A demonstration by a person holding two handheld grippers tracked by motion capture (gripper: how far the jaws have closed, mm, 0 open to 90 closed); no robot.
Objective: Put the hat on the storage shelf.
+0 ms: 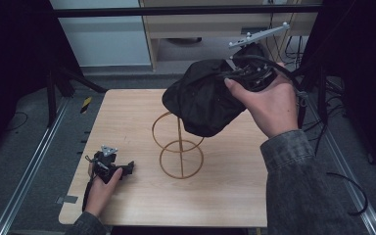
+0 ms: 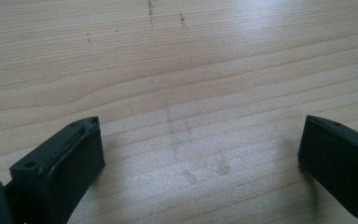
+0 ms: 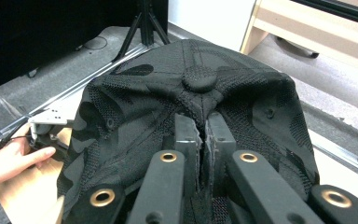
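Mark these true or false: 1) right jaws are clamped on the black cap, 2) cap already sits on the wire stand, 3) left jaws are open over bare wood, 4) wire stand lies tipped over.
1) True: the right gripper is shut on the black cap.
2) False: it hangs above the wire stand, held in the air.
3) True: the left gripper is open, nothing between the jaws, above the table.
4) False: it stands upright.

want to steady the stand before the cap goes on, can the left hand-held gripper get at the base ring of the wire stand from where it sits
Probably yes. The left hand-held gripper rests on the table with jaws open, beside the wire stand, bare wood between them. The black cap, clamped in the right hand-held gripper, hangs above, not in that path.
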